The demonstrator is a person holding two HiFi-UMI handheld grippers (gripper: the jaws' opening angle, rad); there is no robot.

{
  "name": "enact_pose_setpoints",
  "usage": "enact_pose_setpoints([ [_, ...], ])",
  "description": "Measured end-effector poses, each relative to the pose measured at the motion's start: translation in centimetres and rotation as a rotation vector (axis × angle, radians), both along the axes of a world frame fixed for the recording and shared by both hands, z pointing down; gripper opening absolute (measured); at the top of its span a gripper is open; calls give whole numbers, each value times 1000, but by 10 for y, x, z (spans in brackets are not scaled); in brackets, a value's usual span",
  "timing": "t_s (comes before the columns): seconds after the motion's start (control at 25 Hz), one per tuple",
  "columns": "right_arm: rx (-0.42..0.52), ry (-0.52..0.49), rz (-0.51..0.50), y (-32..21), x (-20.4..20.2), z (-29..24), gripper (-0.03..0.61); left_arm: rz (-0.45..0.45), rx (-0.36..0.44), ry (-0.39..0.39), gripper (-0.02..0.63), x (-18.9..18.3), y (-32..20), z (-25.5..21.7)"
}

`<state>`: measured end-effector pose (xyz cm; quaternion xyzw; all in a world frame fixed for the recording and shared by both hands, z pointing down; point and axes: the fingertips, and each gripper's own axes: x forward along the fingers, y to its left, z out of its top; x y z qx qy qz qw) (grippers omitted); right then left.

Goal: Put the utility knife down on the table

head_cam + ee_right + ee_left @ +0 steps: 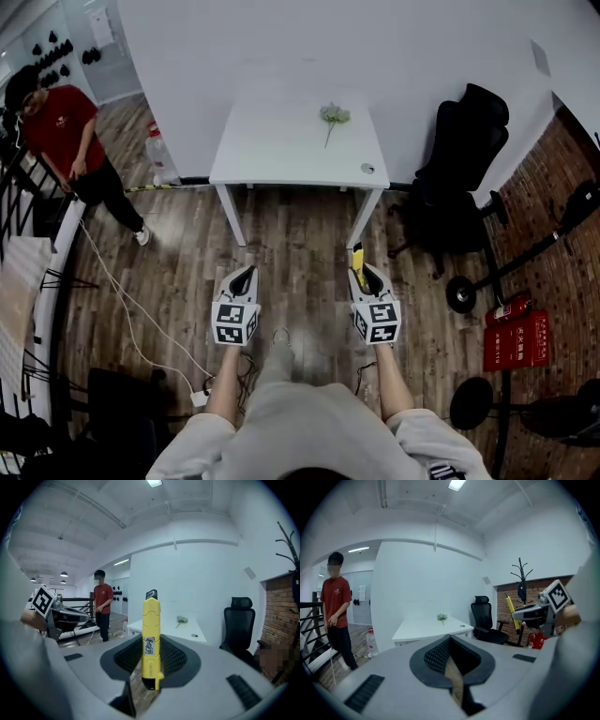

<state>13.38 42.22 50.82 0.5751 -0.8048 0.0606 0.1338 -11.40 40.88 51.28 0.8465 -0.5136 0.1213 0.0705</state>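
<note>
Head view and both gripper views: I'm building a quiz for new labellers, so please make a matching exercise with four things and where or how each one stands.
Things:
1. utility knife
2. left gripper
3. flower sprig
4. office chair

States:
A. on the floor, right of the table in the head view
B. upright between the jaws of the right gripper
C. lying on the white table
D. nothing between its jaws

Pairs: 1-B, 2-D, 3-C, 4-A

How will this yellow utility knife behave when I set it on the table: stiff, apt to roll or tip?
Probably stiff: the utility knife stands straight in the right gripper. Flat-sided, it likely won't roll; released upright on the table, it would probably topple.
</note>
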Motion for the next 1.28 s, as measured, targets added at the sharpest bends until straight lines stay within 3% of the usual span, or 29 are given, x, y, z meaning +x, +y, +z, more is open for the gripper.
enact_pose_setpoints([
  [0.64,20,14,30,-195,-46,-36,109,33,14,27,6,-43,-207,-28],
  [1.28,7,12,51,-294,-50,-22,109,70,18,11,6,-48,-310,-26],
])
